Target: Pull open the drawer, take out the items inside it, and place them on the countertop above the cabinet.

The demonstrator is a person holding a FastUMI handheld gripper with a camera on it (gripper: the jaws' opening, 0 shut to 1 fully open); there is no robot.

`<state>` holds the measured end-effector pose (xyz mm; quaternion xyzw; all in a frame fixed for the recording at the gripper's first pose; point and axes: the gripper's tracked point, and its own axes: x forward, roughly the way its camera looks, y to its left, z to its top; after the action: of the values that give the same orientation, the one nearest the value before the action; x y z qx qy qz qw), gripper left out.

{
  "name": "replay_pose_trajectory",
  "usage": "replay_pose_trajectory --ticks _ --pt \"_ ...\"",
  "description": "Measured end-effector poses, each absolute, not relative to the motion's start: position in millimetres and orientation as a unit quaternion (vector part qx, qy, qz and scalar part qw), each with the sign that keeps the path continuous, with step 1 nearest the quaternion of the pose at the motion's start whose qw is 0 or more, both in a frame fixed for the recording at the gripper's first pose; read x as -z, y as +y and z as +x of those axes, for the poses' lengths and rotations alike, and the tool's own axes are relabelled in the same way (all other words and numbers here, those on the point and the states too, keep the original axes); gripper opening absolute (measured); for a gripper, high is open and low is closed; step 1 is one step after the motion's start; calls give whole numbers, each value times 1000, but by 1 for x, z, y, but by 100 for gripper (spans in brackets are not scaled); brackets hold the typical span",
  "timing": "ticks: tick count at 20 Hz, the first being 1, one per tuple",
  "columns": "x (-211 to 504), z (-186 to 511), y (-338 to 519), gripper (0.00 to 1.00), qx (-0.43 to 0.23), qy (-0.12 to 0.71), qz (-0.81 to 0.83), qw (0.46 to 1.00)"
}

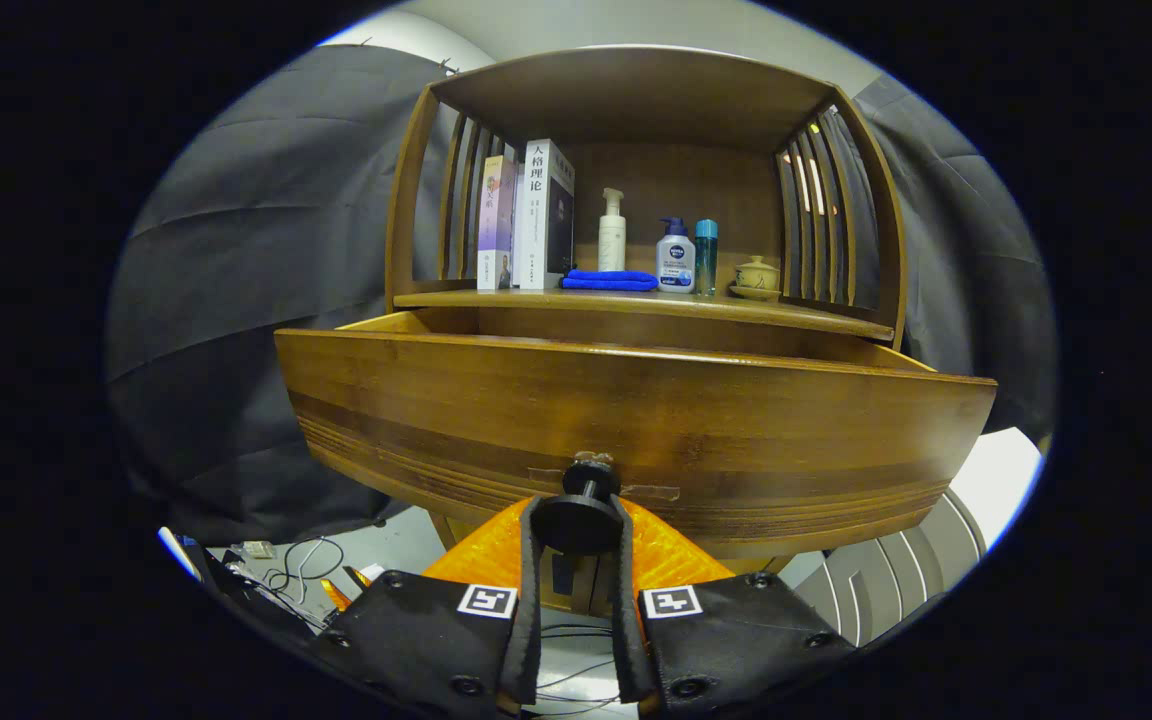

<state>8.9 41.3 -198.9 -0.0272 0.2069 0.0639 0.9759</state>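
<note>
1. The drawer (636, 420) stands pulled out from the wooden cabinet (406, 200), its front panel close ahead of you; its inside is hidden behind that panel.
2. Your gripper (576, 525) is clenched on the drawer knob (581, 510), a round dark knob at the middle of the panel's lower part, with a finger pressing on each side.
3. On the tabletop (836, 318) above the drawer, two books (526, 215) stand upright toward the left edge.
4. Just beside them lies a folded blue cloth (608, 281), with a white pump bottle (612, 232) behind it.
5. Toward the right edge stand a blue-capped pump bottle (675, 255), a teal bottle (705, 255) touching or just beside it, and a small lidded cup (756, 275).
</note>
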Motion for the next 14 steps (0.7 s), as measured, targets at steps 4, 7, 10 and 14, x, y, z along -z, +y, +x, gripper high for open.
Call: replay_pose_trajectory --ticks 4,7,10,14 --pt "198 -8 43 32 -74 206 -34 975" --pt "199 -19 45 32 -80 210 -30 974" --pt "198 -29 48 32 -86 216 -25 972" --pt "198 -40 52 32 -96 217 -30 971"
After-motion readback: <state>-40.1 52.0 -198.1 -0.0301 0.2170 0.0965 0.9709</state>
